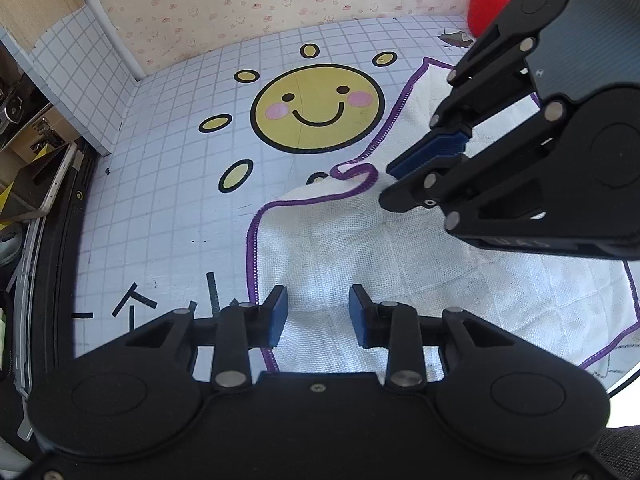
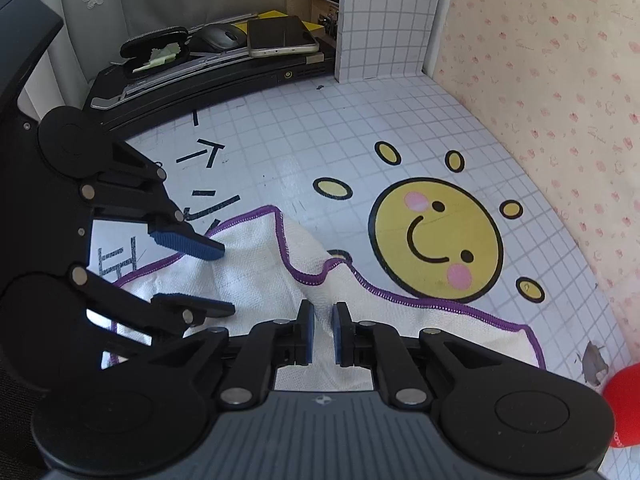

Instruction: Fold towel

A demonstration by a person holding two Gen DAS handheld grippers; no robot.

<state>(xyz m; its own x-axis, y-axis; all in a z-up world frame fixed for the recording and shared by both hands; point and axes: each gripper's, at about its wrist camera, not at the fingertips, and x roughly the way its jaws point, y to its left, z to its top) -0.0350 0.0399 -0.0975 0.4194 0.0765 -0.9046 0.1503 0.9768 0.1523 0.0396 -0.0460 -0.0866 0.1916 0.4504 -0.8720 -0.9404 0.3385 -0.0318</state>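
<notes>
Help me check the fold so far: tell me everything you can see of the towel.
The towel is white, waffle-textured cloth with a purple stitched hem, lying rumpled on the grid-patterned mat beside the printed sun face. Its far edge is ruffled into a raised loop, and one corner is turned over. Faint crease lines cross it. The left gripper hangs over it, jaws apart. The right gripper sits at a raised ridge, jaws narrowly apart; whether they pinch it is unclear.

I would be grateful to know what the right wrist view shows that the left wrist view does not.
Only the right wrist view shows a computer mouse and an open black case on the dark ledge.

Only the left wrist view shows the towel's near right edge.

Both show the white purple-edged towel, the sun face, a phone and the red object.
</notes>
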